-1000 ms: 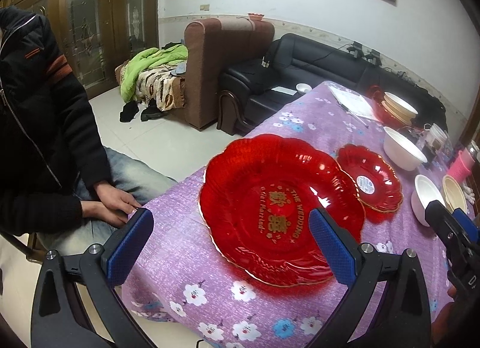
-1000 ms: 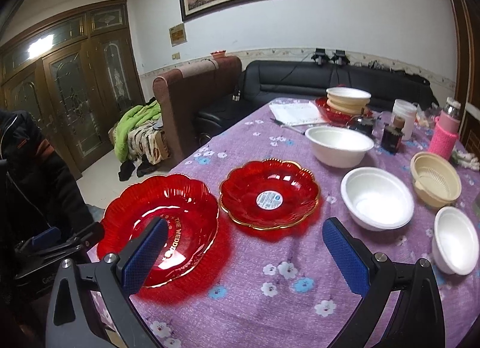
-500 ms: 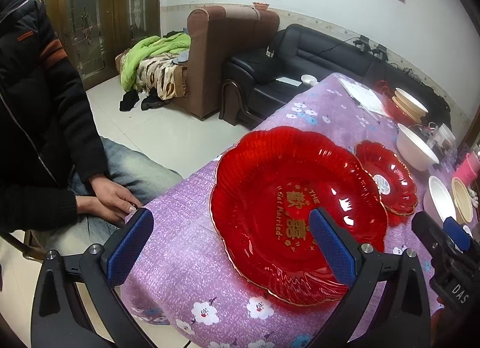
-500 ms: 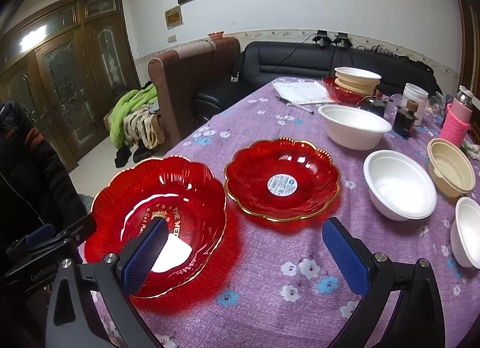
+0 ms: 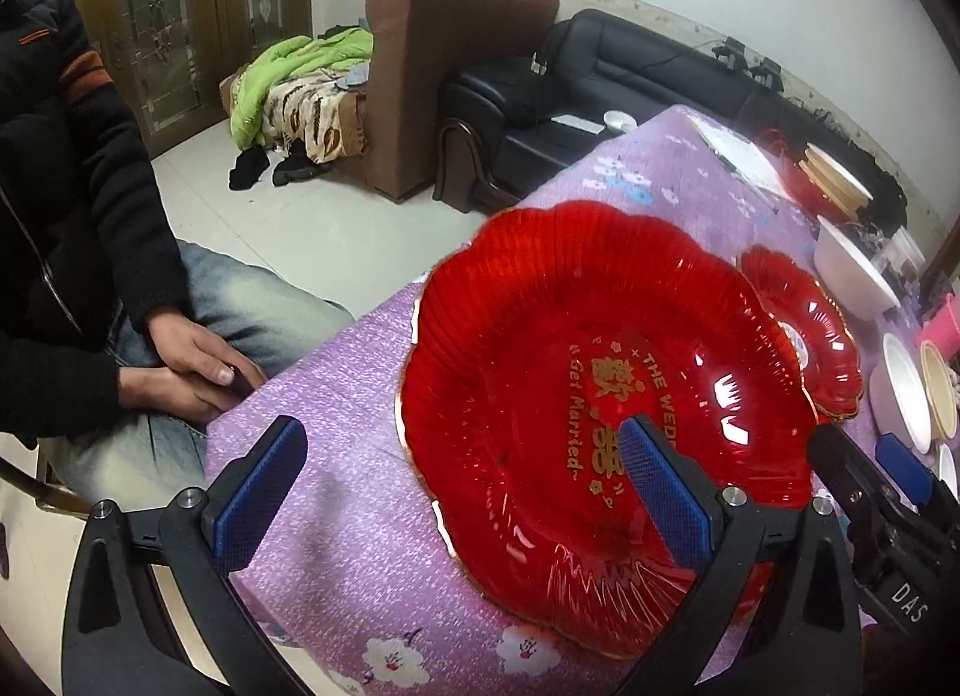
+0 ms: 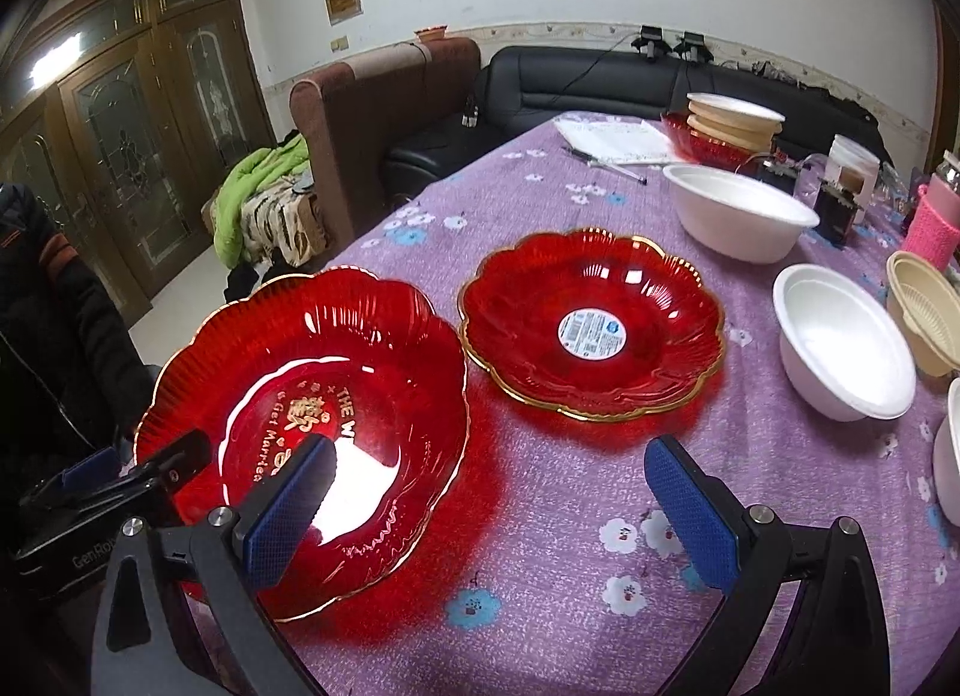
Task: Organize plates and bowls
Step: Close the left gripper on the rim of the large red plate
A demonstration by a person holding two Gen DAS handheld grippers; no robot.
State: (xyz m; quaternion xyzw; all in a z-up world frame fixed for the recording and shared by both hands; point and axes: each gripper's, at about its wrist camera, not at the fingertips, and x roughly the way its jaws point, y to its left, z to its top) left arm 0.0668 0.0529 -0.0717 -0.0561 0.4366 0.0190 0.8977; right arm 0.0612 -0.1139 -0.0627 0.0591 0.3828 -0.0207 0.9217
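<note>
Both grippers hang low over the near end of the desk (image 6: 540, 516), each with its jaws spread wide and nothing between them. The left gripper (image 5: 462, 492) straddles the near left rim of the big red plate (image 5: 570, 396): its right finger sits over the plate's gold lettering, its left finger over bare purple cloth close to the desk's left edge. I can't tell whether the pads touch the plate. The right gripper (image 6: 498, 507) is angled in from the other side, its left finger over that same plate's (image 6: 336, 372) inner slope and its right finger above open cloth.

The big plate lies at the desk's near left corner, its scalloped rim close to the desk's left edge. Just beside it, farther in, sits the smaller red plate (image 6: 591, 324) with a round sticker at its centre; the two rims are near but apart in the right wrist view. To the right, three white bowls (image 6: 840, 348) line up along that side with a beige basket bowl (image 6: 924, 312) beside them. A stack of dishes (image 6: 732, 120) stands at the far end.

A seated man (image 5: 72, 216) keeps to the left, off the desk's edge, hands in his lap. The cloth in front of the smaller plate lies open.
</note>
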